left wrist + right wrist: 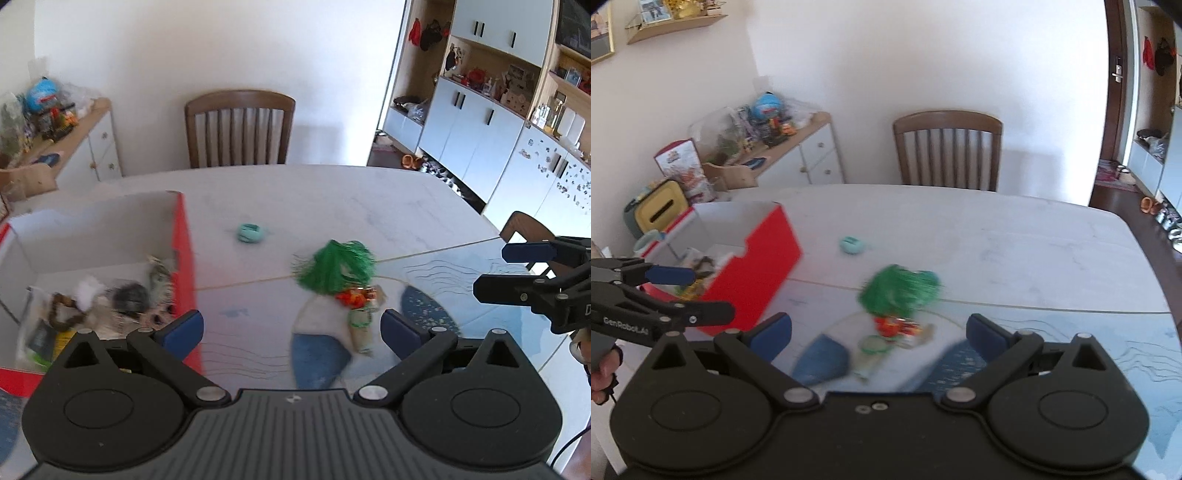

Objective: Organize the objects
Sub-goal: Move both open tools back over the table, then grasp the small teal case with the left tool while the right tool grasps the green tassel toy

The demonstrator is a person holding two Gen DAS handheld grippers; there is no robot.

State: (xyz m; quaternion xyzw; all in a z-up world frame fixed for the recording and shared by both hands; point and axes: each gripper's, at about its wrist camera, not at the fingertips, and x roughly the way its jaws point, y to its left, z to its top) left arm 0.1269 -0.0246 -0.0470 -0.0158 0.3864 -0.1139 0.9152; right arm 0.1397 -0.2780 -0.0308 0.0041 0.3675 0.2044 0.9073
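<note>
A green tinsel tuft (334, 267) (901, 288) lies on the table with small red-orange pieces (354, 297) (894, 326) against it, all blurred. A small teal object (251, 233) (852, 245) sits farther back. A red box (184, 251) (757, 273), white inside, stands at the left and holds several odds and ends. My left gripper (291, 328) (711, 293) is open beside the box, just short of the tuft. My right gripper (879, 332) (491, 270) is open too, with the tuft ahead of its spread fingers. Neither holds anything.
A blue-and-white patterned mat (424, 306) covers the near table. A wooden chair (240, 129) stands at the far edge, another chair (524, 229) at the right. A cluttered sideboard (798, 147) is at the back left, cabinets (480, 122) to the right.
</note>
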